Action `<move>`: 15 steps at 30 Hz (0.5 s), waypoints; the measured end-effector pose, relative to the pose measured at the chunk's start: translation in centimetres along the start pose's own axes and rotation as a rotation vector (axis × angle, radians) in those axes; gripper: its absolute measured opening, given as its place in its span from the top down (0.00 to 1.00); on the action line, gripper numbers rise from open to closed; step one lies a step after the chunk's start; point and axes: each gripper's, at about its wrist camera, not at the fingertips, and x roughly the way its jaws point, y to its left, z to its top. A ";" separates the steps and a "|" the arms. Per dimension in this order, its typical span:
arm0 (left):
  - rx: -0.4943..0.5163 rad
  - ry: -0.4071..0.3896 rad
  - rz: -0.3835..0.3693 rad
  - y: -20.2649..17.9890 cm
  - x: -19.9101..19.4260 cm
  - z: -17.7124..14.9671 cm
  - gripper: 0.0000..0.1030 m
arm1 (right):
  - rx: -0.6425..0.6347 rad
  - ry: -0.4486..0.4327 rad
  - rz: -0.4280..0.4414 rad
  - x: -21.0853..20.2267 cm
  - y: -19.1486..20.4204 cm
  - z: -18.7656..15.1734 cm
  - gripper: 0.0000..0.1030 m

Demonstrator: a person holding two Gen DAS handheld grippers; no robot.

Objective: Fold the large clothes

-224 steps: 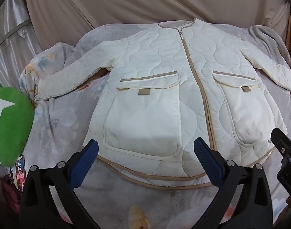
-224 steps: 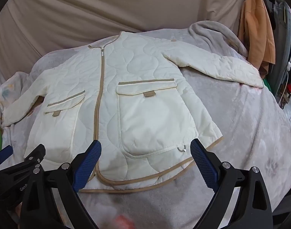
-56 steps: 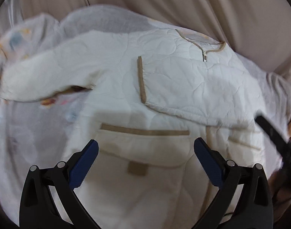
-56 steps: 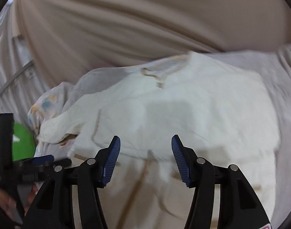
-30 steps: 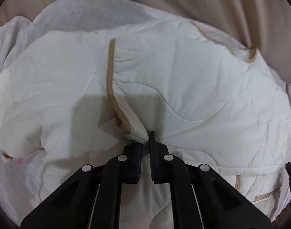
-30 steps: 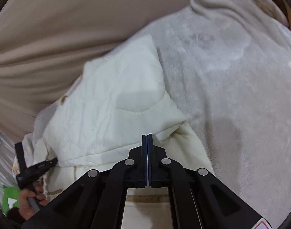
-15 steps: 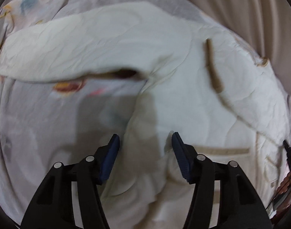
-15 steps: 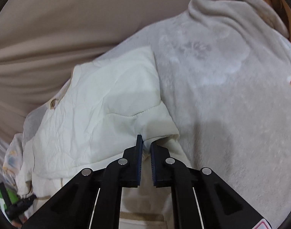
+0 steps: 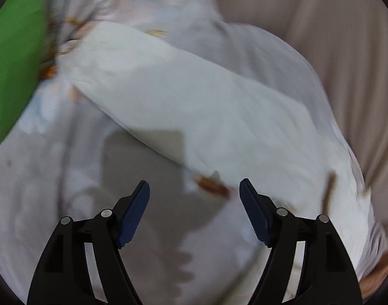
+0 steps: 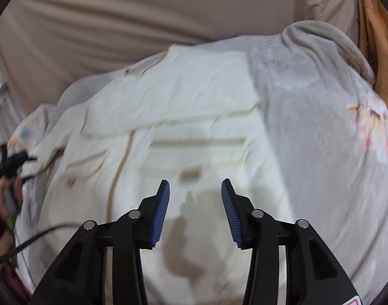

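The cream quilted jacket with tan trim (image 10: pixel 183 137) is lying spread on the pale grey fleece blanket with faded floral print (image 10: pixel 321 152), its front facing up and one sleeve lying folded across the chest.

Left gripper (image 9: pixel 194 211): jaws are opening, nothing between the blue ribbed pads (image 9: pixel 134 213). It is hovering over bare blanket just below the jacket's outstretched sleeve (image 9: pixel 183 101), which is running diagonally above the fingertips, apart from them. A green cushion (image 9: pixel 13 58) is sitting at the far left edge.

Right gripper (image 10: pixel 195 211): jaws are opening, empty. It is hanging above the jacket's lower front, below the flap pocket (image 10: pixel 194 152). Both views are motion-blurred. Beige draped cloth (image 10: pixel 143 25) is hanging behind.
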 end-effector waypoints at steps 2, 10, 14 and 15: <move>-0.100 -0.024 0.052 3.1 1.3 2.8 0.31 | -0.006 0.057 0.024 -0.3 2.3 -3.1 0.56; -0.129 -0.061 0.067 6.8 3.1 9.7 0.93 | -0.063 0.169 0.069 1.5 8.6 -6.3 0.56; 0.100 -0.196 -0.018 -2.6 -1.6 12.1 0.95 | -0.042 0.144 0.080 1.6 9.6 -5.8 0.56; 0.175 -0.231 -0.070 -6.6 -3.8 12.1 0.95 | -0.034 0.136 0.087 1.6 9.7 -5.6 0.56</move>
